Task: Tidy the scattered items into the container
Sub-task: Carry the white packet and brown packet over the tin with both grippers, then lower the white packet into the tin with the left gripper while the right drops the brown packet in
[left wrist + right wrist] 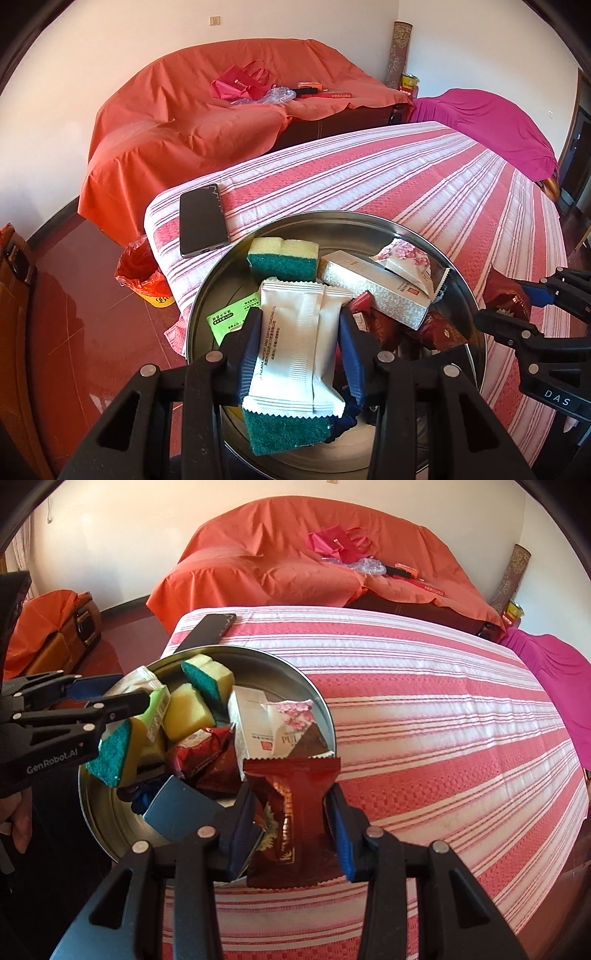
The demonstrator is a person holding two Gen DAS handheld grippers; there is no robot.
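Left gripper clamps a white crinkle-edged packet over the steel tin; right gripper pinches a glossy red packet at the tin's 4 o'clock.

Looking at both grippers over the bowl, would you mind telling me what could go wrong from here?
1. The right gripper holds the red packet near the metal bowl rim; released there, it may land on the striped cloth.
2. The left gripper pinches the white packet above a heaped pile; it could slide off.
3. The phone lies beside the bowl and could get nudged.
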